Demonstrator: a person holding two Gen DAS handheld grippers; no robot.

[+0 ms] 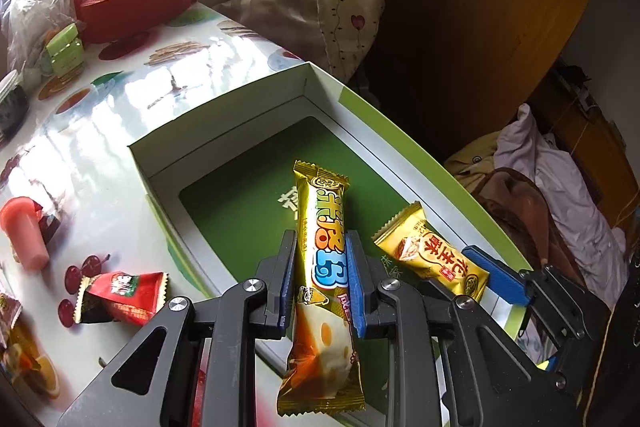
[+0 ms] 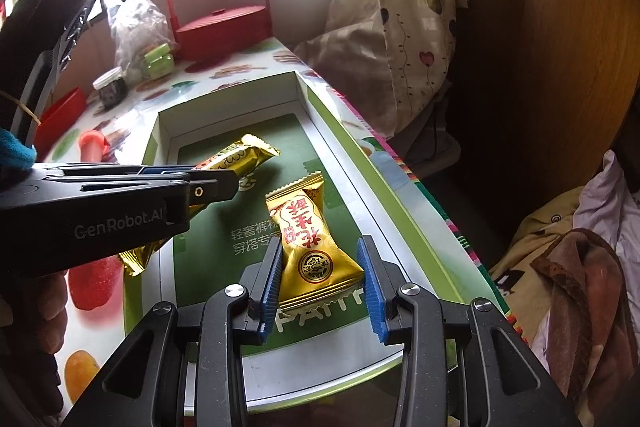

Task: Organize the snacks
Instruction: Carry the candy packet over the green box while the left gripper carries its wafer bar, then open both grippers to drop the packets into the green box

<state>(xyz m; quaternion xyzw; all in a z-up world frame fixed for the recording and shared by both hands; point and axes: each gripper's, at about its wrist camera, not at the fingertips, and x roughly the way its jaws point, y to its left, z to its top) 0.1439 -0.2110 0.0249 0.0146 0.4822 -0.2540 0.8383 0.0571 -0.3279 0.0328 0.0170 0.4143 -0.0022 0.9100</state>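
Over the green-lined box (image 1: 320,95), the left gripper (image 1: 322,269) clamps a long gold wafer bar (image 1: 320,255), hiding its middle; the right gripper (image 2: 320,277) straddles a peanut candy (image 2: 310,239), spread wide, contact unclear.

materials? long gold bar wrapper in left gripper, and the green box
Long gold wrapper: looks like metallised plastic film, glossy; mirror glints, crimped serrated ends. Green box: likely coated paperboard; thin straight walls with folded corners, white inside, slight sheen on the printed green floor. Neither is certain from looks alone.

Gold snack bar (image 1: 320,267), blue lettering; gold candy (image 2: 312,243), red characters; green-floored box (image 1: 240,203); fruit-print tablecloth (image 1: 92,147).
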